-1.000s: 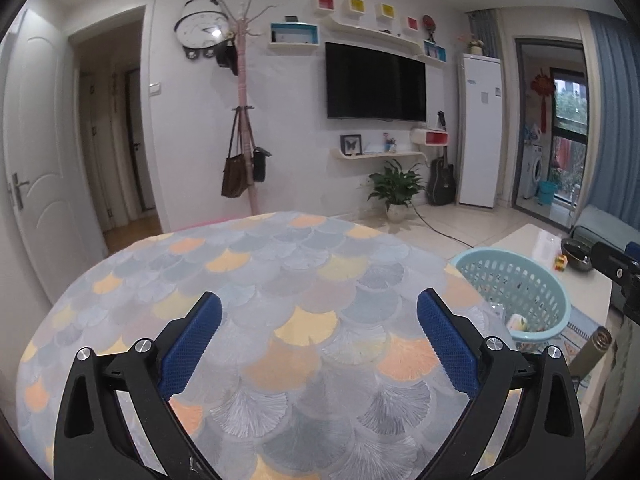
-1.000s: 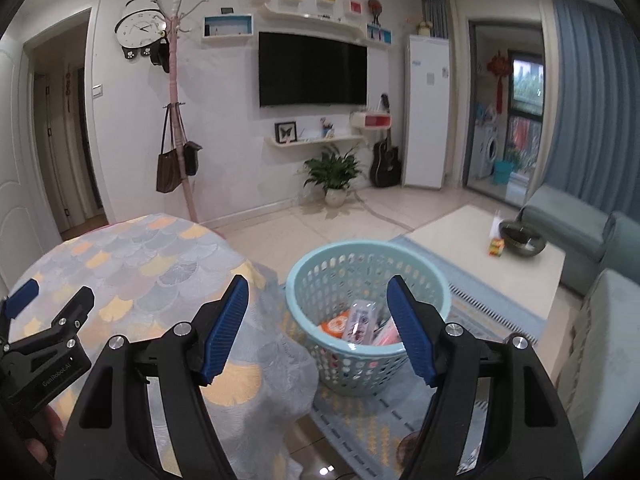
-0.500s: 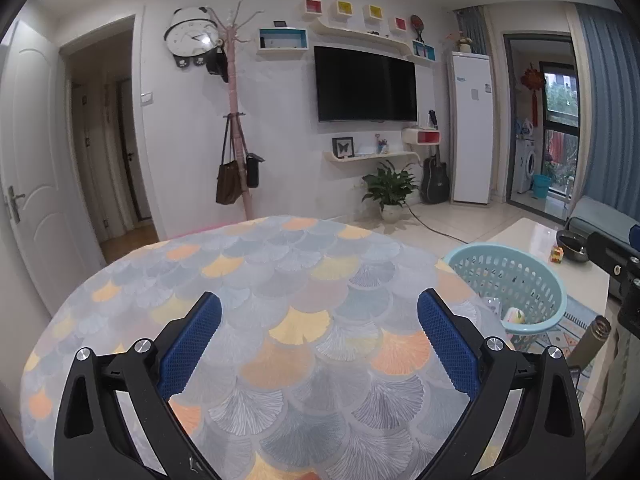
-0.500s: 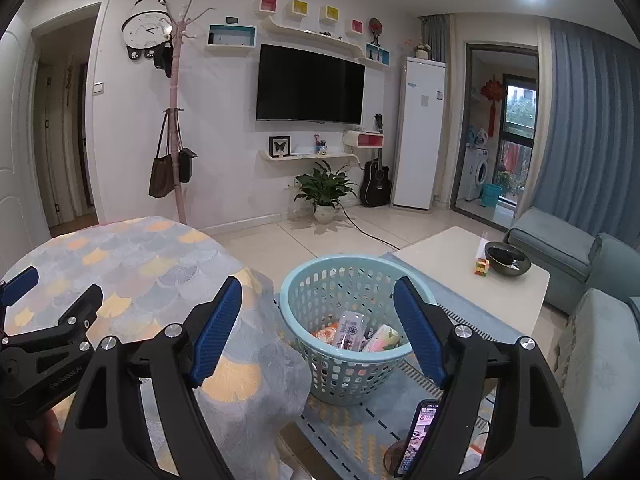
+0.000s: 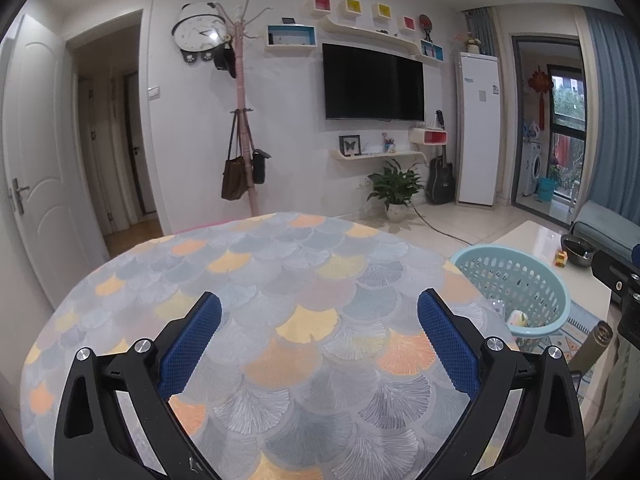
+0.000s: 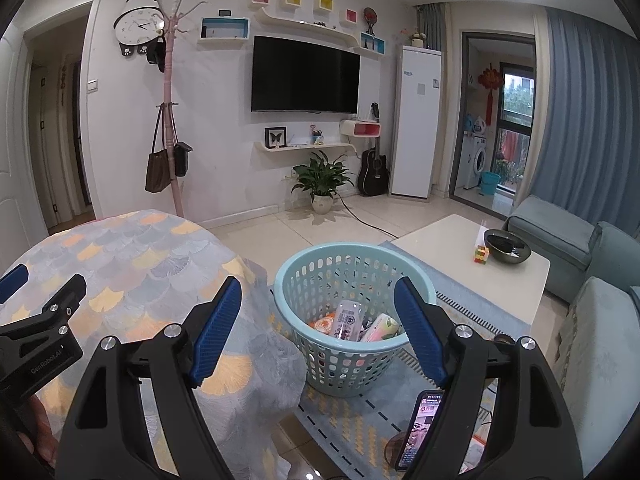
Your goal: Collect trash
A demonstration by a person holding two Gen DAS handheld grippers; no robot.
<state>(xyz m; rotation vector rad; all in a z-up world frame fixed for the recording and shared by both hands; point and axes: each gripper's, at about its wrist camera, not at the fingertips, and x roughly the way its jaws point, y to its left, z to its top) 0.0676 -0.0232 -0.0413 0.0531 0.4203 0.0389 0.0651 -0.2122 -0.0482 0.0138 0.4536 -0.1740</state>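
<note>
A light blue plastic basket (image 6: 304, 280) stands on the floor rug right of the round table; it holds several wrappers and packets (image 6: 348, 320). It also shows in the left wrist view (image 5: 516, 276). My left gripper (image 5: 318, 316) is open and empty above the table with the scale-pattern cloth (image 5: 260, 280). My right gripper (image 6: 318, 300) is open and empty, held above the table's edge and the basket. The left gripper's body (image 6: 40, 340) shows at the left of the right wrist view.
A white coffee table (image 6: 460, 248) with a dark bowl (image 6: 507, 246) and a small cube stands behind the basket. A phone on a stand (image 6: 416, 428) is at the lower right. Blue-grey sofas (image 6: 560, 240) line the right. A coat rack (image 5: 242, 128) stands by the wall.
Both grippers have risen and drawn back a little; the table and basket sit lower in view. The phone has come into the right wrist view. Both stay open.
</note>
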